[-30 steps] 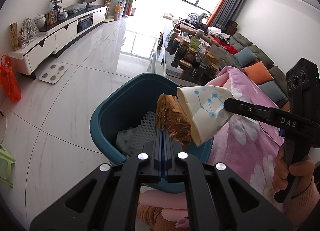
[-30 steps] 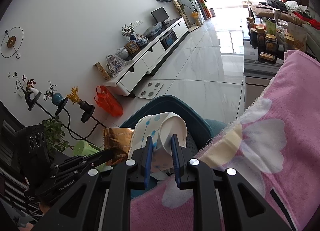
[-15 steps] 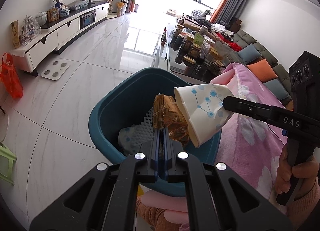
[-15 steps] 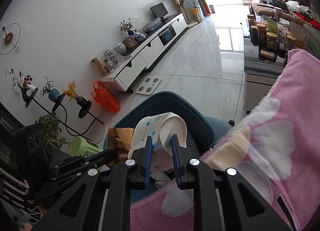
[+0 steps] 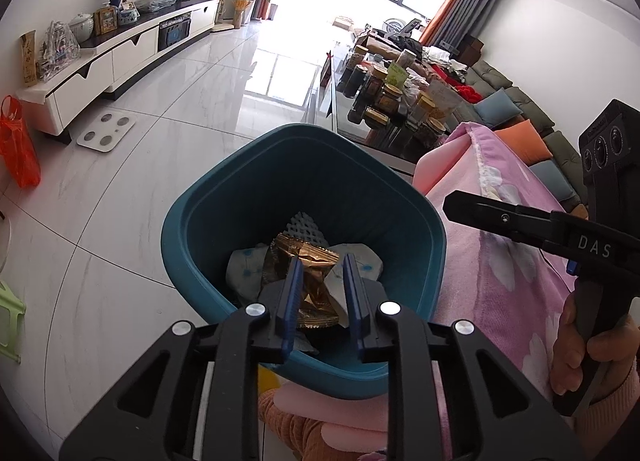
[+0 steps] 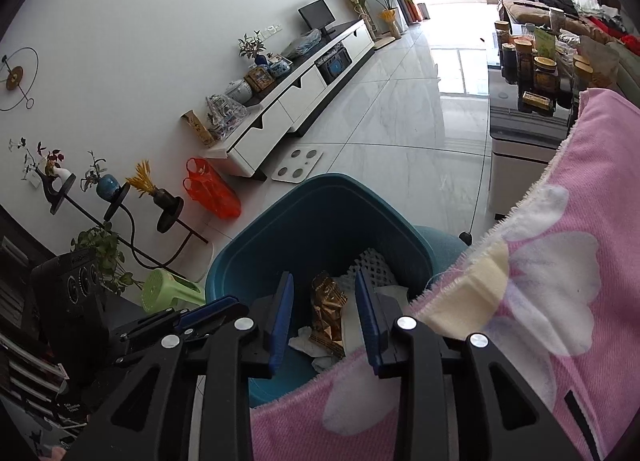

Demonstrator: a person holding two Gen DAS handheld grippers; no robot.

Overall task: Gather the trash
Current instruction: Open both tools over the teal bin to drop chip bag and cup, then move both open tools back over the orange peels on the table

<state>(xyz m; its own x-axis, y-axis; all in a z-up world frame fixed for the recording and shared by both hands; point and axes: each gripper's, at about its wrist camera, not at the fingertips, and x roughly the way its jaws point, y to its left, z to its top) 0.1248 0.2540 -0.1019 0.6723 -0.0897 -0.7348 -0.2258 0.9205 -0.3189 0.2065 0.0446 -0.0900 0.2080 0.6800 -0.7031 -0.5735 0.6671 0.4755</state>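
White tiled floor (image 5: 168, 165), TV cabinet (image 5: 120, 57) along the far left wall, glass counter (image 5: 360, 129) with jars on the far right. Pink floral blanket (image 6: 540, 301) covers the near right, its edge just beside the bin.

Teal trash bin (image 5: 200, 229) sits centre, on the floor between blanket and open tile. Inside: gold snack wrapper (image 5: 304, 261) on top, white foam net (image 5: 302, 227) behind it at the far wall, crumpled printed paper cups (image 5: 246, 269) on either side of the wrapper. All trash is lying in the bin, none of it gripped.

Left gripper (image 5: 320, 293) hovers over the near rim, fingers (image 5: 290, 297) spread apart, holding nothing; wrapper is visible through the gap, below them.

Right gripper (image 6: 324, 313) is also above the bin's near right edge, fingers (image 6: 280, 313) wide open, empty. From the left wrist view it comes in from the right, over the blanket, with its tip just right of the bin.
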